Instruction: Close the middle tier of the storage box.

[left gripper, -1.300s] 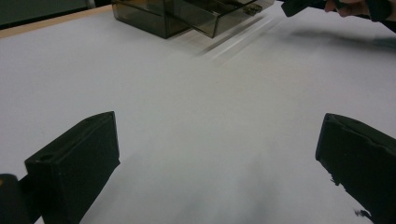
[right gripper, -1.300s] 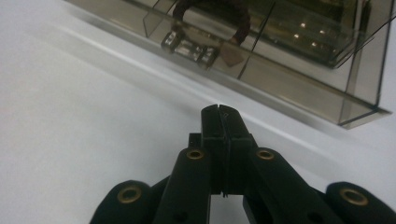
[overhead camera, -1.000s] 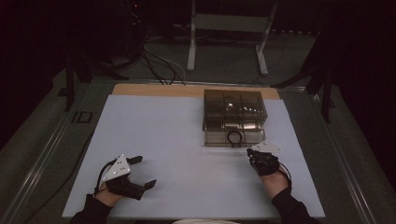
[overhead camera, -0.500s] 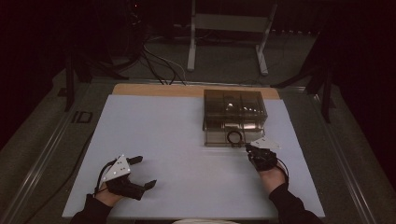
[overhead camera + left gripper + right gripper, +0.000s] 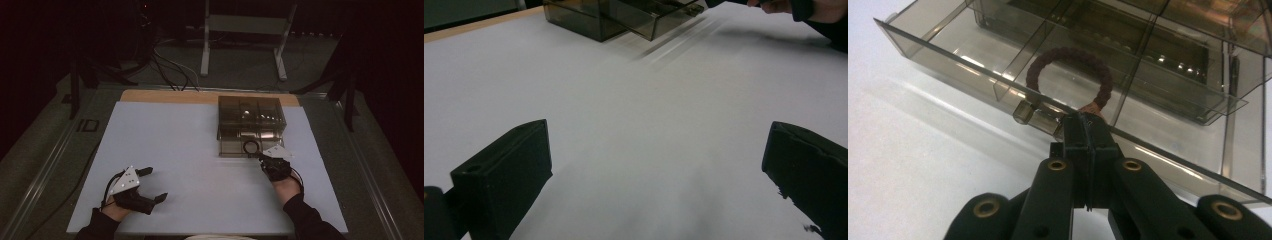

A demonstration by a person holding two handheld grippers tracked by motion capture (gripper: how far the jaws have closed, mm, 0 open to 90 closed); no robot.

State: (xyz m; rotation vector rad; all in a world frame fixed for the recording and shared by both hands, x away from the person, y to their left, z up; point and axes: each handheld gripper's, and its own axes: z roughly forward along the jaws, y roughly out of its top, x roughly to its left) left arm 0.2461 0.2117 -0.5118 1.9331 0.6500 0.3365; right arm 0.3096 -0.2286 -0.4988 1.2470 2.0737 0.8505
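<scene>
A smoky see-through box (image 5: 252, 112) stands at the back right of the white table (image 5: 190, 145), its lower drawer (image 5: 948, 55) pulled out toward me. A dark braided ring (image 5: 1068, 62) lies in the drawer (image 5: 232, 149). My right gripper (image 5: 1086, 122) is shut, its tips at the rim of the drawer's front wall, against the ring's near edge; whether they pinch it I cannot tell. From above, the right gripper (image 5: 262, 158) sits just in front of the ring (image 5: 250, 146). My left gripper (image 5: 155, 184) rests open at the front left, jaws wide over bare table (image 5: 656, 165).
The box (image 5: 584, 20) shows far off in the left gripper view, with the other hand (image 5: 779, 6) at the top right. A wooden strip (image 5: 165, 96) edges the table's back. A metal stand (image 5: 240, 25) and cables (image 5: 170, 65) lie beyond.
My right hand has slid forward and a little left, bringing the shut jaws up to the drawer front. The ring and the left gripper have not moved.
</scene>
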